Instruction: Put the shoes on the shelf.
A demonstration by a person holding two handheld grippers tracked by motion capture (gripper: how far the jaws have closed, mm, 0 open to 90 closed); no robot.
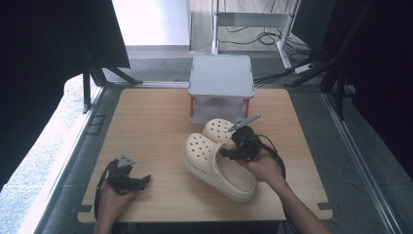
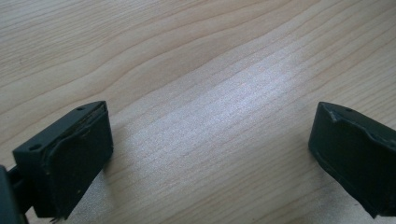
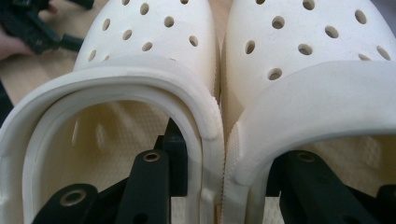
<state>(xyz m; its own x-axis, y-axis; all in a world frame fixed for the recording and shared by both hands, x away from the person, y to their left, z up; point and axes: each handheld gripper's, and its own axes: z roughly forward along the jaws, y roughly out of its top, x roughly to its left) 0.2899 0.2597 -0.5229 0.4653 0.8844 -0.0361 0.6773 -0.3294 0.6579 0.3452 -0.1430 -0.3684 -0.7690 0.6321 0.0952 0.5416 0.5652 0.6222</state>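
Note:
Two cream perforated clogs sit side by side: one (image 1: 219, 165) nearer me and tilted, the other (image 1: 218, 129) just behind it by the box. My right gripper (image 1: 233, 148) reaches into them from the heel side. In the right gripper view one black jaw is inside the left clog (image 3: 140, 51) and the other inside the right clog (image 3: 308, 51). The right gripper (image 3: 223, 154) pinches their touching side walls together. At the table's front left my left gripper (image 1: 143, 181) rests low. In its own view the left gripper (image 2: 210, 140) stands wide open over bare wood.
A grey-lidded translucent box (image 1: 220, 75) with red latches stands at the back middle of the wooden table (image 1: 146, 126), right behind the clogs. Dark curtains and frame legs flank the table. The other hand and its gripper (image 3: 28, 28) appear beyond the clogs.

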